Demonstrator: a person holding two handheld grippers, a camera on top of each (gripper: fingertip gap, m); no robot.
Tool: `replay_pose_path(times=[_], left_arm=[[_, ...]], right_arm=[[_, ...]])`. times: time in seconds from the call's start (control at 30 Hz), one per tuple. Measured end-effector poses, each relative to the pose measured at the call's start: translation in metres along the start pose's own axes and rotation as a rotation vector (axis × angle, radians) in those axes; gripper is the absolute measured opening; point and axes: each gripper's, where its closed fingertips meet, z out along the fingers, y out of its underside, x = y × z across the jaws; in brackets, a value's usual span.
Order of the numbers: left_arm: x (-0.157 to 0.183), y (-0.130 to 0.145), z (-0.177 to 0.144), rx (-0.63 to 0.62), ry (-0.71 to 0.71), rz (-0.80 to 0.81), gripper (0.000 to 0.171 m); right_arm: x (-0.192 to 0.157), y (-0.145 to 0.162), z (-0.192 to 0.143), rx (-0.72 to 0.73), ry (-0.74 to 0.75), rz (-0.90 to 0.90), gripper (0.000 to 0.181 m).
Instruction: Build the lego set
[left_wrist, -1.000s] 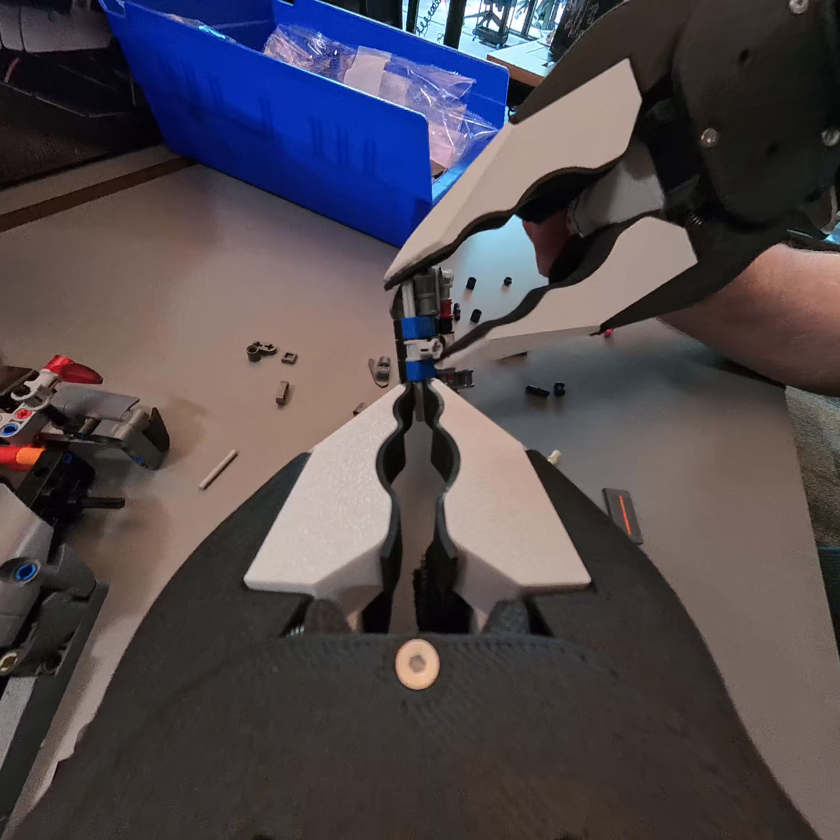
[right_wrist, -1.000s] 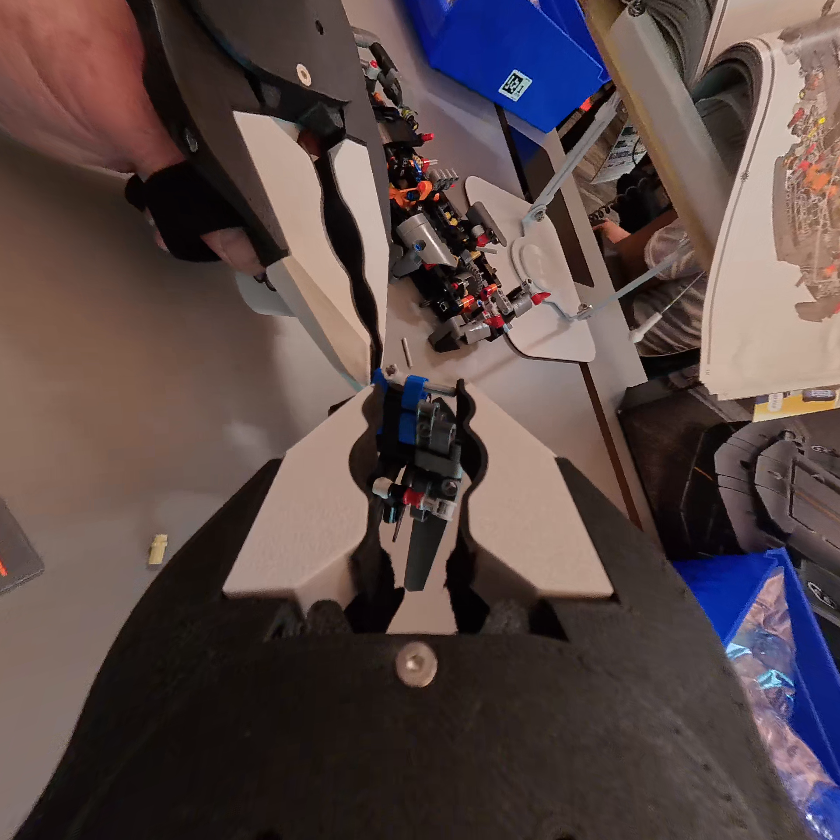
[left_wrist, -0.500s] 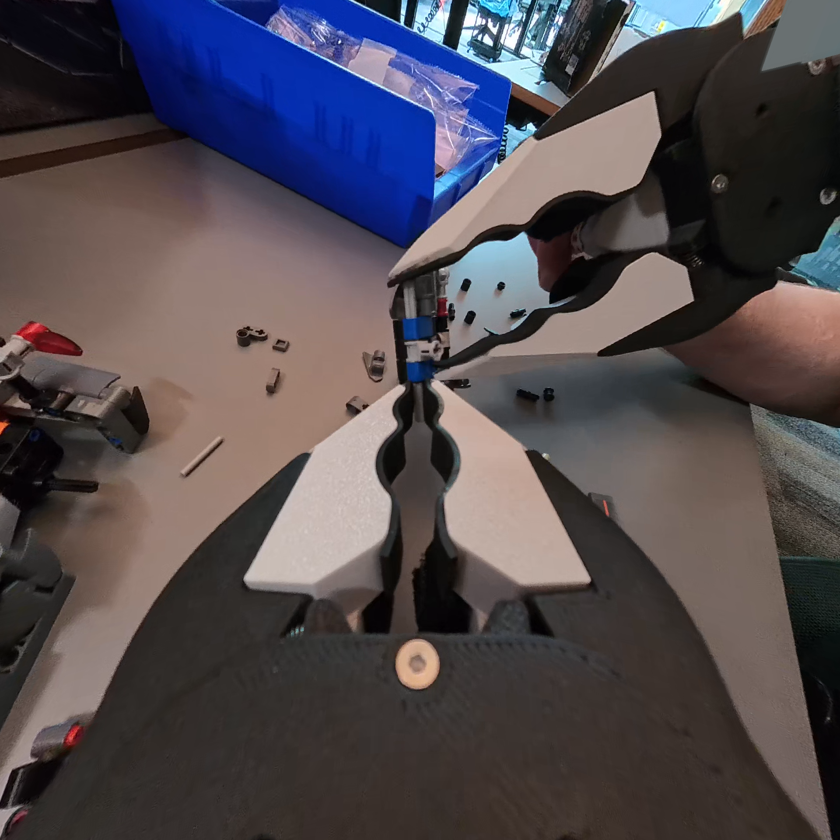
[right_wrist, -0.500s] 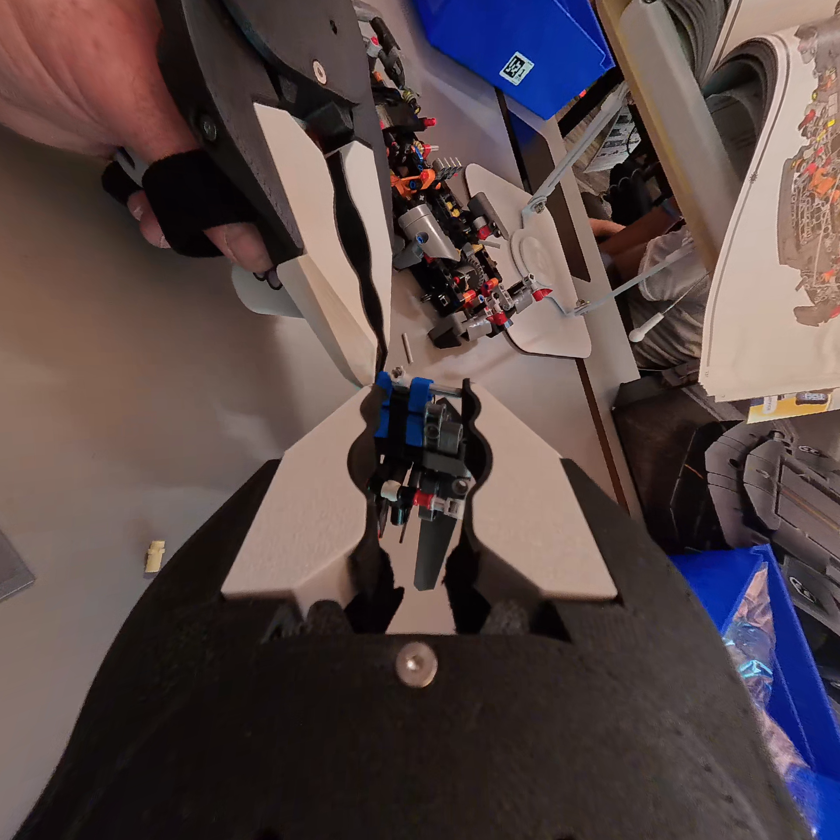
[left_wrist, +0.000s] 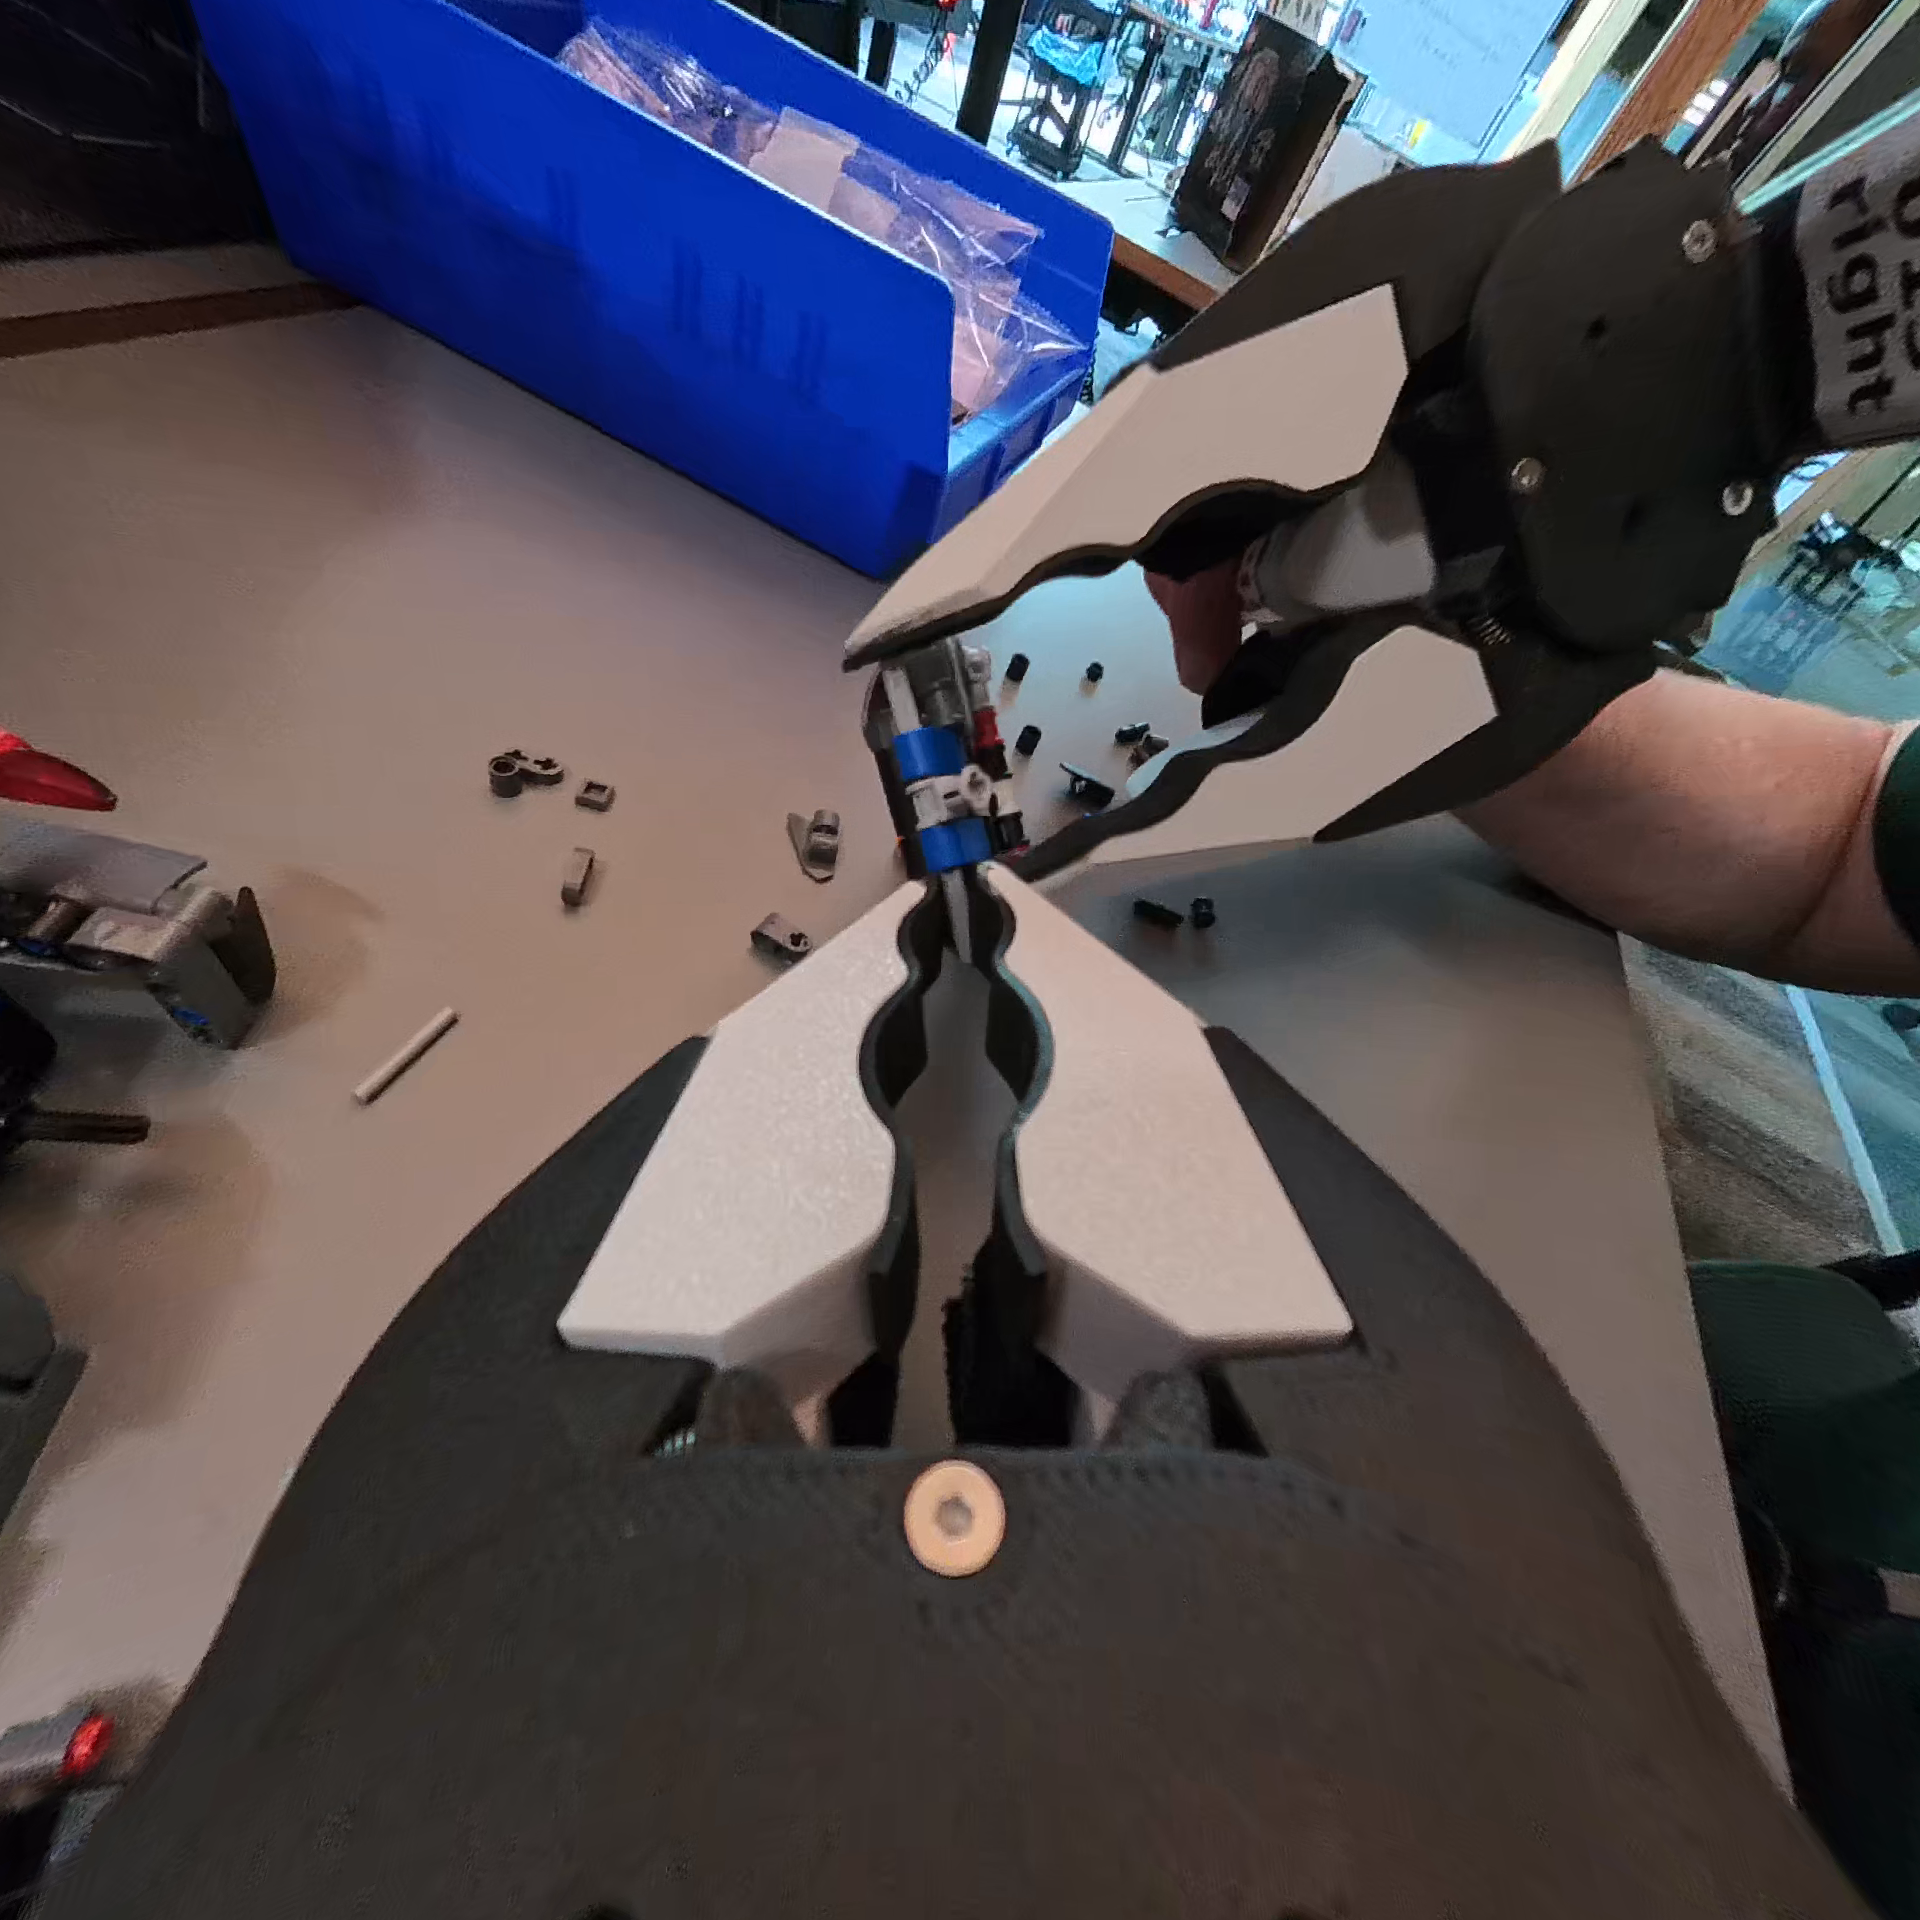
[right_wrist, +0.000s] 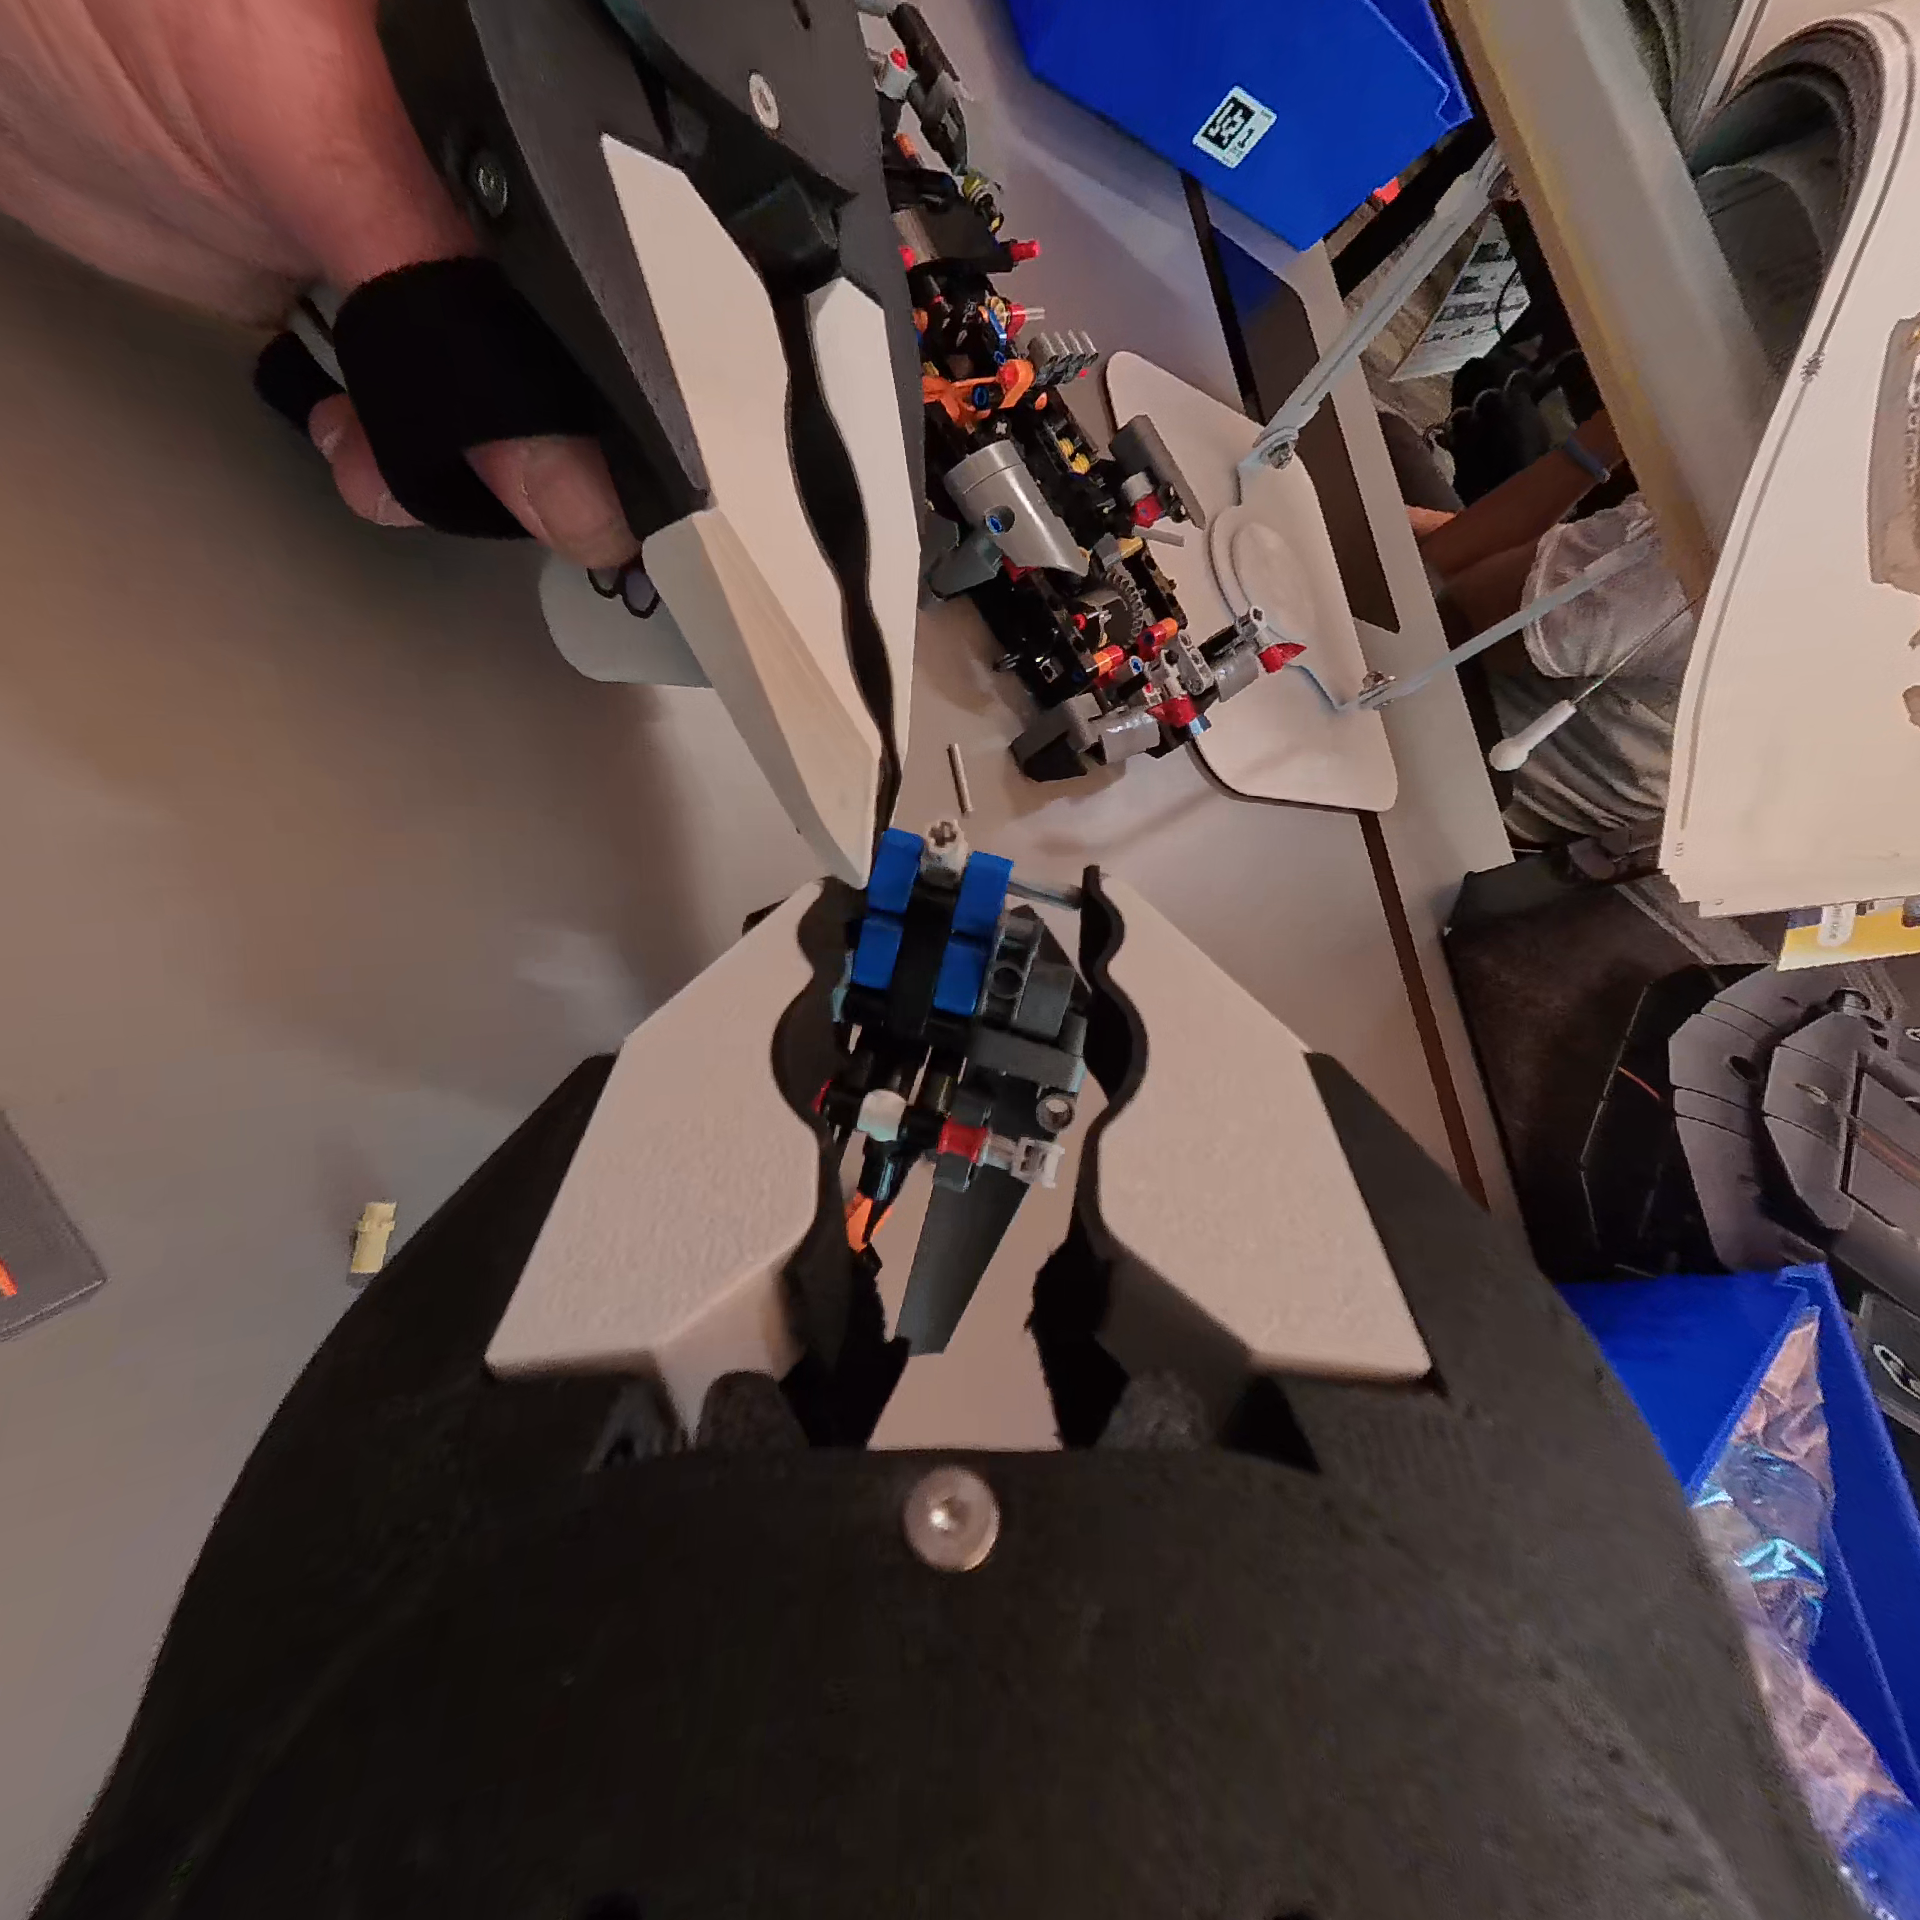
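My right gripper (right_wrist: 956, 883) is shut on a small lego sub-assembly (right_wrist: 966, 1018) of blue, black and dark grey parts, held above the grey table (left_wrist: 312, 582). In the left wrist view, the right gripper (left_wrist: 940, 758) comes in from the upper right with the sub-assembly (left_wrist: 935, 764) between its fingers. My left gripper (left_wrist: 951, 909) is nearly shut, pinching a thin grey piece (left_wrist: 958, 928) that sticks out of the sub-assembly's blue end. In the right wrist view, the left gripper (right_wrist: 883, 821) meets the blue end from the upper left.
A half-built car model (right_wrist: 1049, 582) lies on the table, partly on a white stand plate (right_wrist: 1299, 644); it also shows at the left edge (left_wrist: 135, 935). A blue bin (left_wrist: 623, 281) of bagged parts stands behind. Loose grey pieces (left_wrist: 525, 774), an axle (left_wrist: 405, 1055) and black pins (left_wrist: 1174, 912) lie scattered. My two grippers' fingertips are within a few centimetres of each other. From either gripper's tips it is about 12 centimetres to the axle (left_wrist: 405, 1055). The right camera catches it too, in the right wrist view (right_wrist: 959, 779).
Both grippers stay on the sub-assembly, tip to tip. The left view has swung right, so the car model has slid toward the view's left edge.
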Motion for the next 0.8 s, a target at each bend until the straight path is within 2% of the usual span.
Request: replay_pose_path(times=[0.23, 0.67, 0.8], left_arm=[[0.007, -0.001, -0.003, -0.027, 0.020, 0.100, 0.003], [0.015, 0.005, -0.006, -0.061, 0.094, 0.116, 0.004], [0.013, 0.008, -0.004, -0.080, 0.079, 0.118, 0.004]], right_arm=[[-0.003, -0.003, -0.006, 0.055, -0.085, 0.066, 0.042], [-0.009, -0.004, -0.008, 0.072, -0.147, 0.082, 0.038], [-0.011, -0.001, -0.004, 0.035, -0.136, 0.076, 0.038]])
